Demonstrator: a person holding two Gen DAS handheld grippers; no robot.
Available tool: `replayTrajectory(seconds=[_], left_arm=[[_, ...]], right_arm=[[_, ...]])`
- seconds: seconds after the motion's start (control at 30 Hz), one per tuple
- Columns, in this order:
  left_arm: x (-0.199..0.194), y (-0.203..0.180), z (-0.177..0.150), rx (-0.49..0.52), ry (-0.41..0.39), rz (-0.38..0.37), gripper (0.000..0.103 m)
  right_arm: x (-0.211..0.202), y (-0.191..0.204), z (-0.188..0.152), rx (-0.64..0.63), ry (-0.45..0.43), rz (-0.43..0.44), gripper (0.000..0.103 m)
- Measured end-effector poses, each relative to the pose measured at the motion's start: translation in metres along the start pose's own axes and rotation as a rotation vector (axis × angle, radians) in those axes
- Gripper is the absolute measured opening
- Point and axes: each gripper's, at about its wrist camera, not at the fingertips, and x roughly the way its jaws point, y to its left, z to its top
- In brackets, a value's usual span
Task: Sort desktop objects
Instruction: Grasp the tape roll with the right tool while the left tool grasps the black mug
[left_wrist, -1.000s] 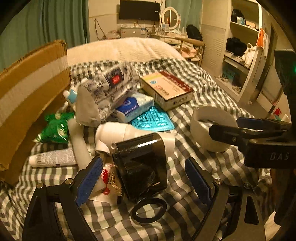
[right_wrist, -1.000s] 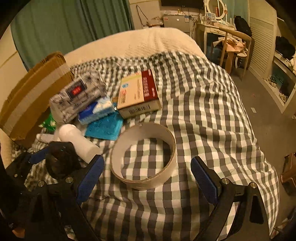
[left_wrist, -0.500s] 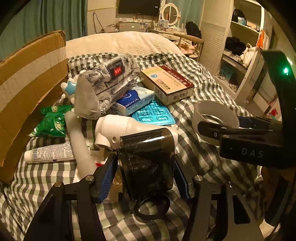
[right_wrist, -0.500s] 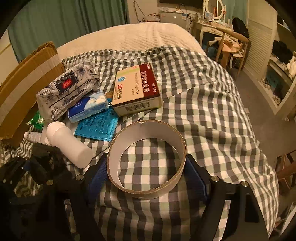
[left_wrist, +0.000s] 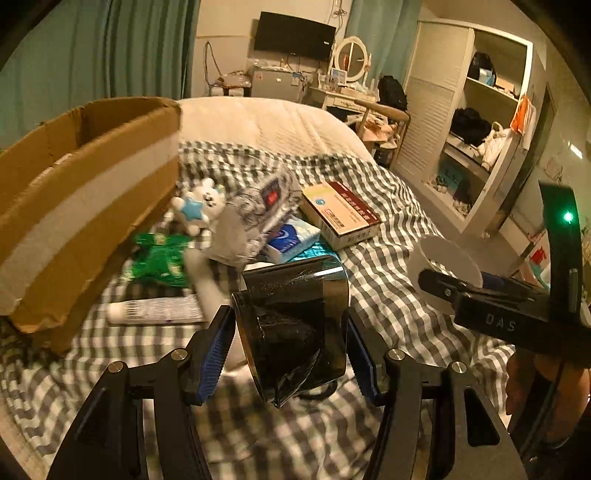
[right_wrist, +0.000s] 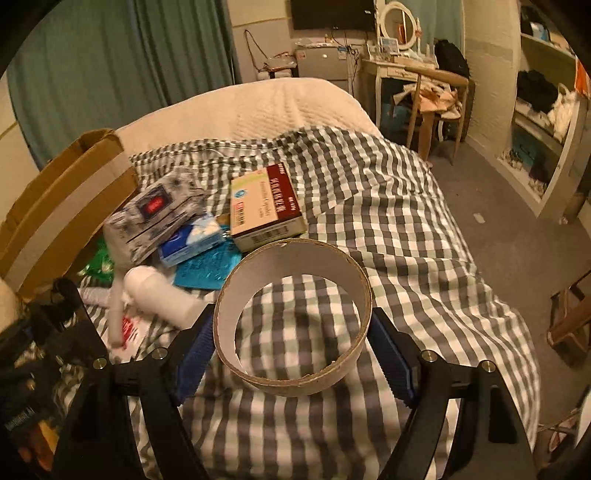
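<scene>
My left gripper (left_wrist: 291, 350) is shut on a black glossy box (left_wrist: 295, 325) and holds it above the checked cloth (left_wrist: 388, 295). My right gripper (right_wrist: 291, 350) is shut on a cardboard tape ring (right_wrist: 291, 321), lifted off the cloth; the ring (left_wrist: 447, 266) also shows at the right of the left wrist view. A heap lies behind: a red-and-cream carton (right_wrist: 264, 206), a patterned tissue pack (right_wrist: 155, 210), a blue tissue packet (right_wrist: 192, 242), a teal blister sheet (right_wrist: 203, 269), a white bottle (right_wrist: 159, 295), a green packet (left_wrist: 159, 258), a tube (left_wrist: 155, 312) and a small plush toy (left_wrist: 199, 208).
An open cardboard box (left_wrist: 81, 184) stands at the left edge of the bed. Beyond the checked cloth lies a cream bedspread (right_wrist: 251, 107). A wooden chair (right_wrist: 439, 96) and shelves (left_wrist: 480, 129) stand to the right, with grey floor (right_wrist: 517, 229) beside the bed.
Both grippers closed, the left on the black box and the right on the tape ring, and then lifted them up from the cloth. The views now tilt higher.
</scene>
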Motion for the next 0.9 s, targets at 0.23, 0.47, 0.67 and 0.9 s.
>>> replayTrajectory(seconds=[0.23, 0.47, 0.67, 0.9], left_arm=[[-0.042, 0.029, 0.015, -0.034, -0.063, 0.006, 0.06], [-0.092, 0.067, 0.056, -0.022, -0.197, 0.035, 0.06], [-0.119, 0.125, 0.095, -0.087, -0.271, 0.062, 0.06], [-0.119, 0.198, 0.108, -0.203, -0.33, 0.119, 0.058]], right_arm=[[-0.054, 0.033, -0.001, -0.066, -0.072, 0.036, 0.079], [-0.103, 0.083, 0.025, -0.123, -0.15, 0.096, 0.079], [-0.119, 0.15, 0.076, -0.175, -0.208, 0.209, 0.079], [-0.094, 0.239, 0.113, -0.263, -0.217, 0.327, 0.079]])
